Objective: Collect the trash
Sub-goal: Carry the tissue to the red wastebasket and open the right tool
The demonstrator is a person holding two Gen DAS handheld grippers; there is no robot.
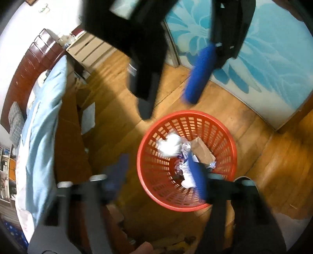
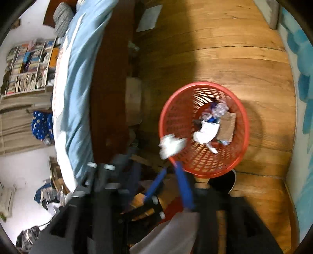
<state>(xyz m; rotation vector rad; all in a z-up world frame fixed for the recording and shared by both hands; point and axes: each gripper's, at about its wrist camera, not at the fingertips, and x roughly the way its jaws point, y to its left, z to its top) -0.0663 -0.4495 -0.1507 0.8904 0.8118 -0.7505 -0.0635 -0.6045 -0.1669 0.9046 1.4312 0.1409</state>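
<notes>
1. Left wrist view: my left gripper (image 1: 158, 173) stands wide over the near side of the red basket (image 1: 232, 148), with nothing pressed between its pads. My right gripper (image 1: 172, 86) hangs at the far side, also apart and empty. The trash lies inside the basket: a white paper wad (image 1: 170, 144), a cardboard scrap (image 1: 201, 150) and crumpled wrappers (image 1: 183, 166).
2. Risk here: my right pad reaches down past the near rim, so a careless pull could tip the light basket and spill it.
3. The green mark on the far wall (image 1: 44, 9) and the wrapper print are too blurred to read.
4. Right wrist view: my right gripper (image 2: 154, 173) is spread, gripping nothing. The wad (image 2: 172, 145) shows loose at the basket's (image 2: 244, 121) near-left rim.
5. Risk: from this angle the wad looks close to the edge; it might land outside, by the bed (image 2: 78, 78).
6. The spines on the bookshelf (image 2: 29, 64), far left, are unreadable.
</notes>
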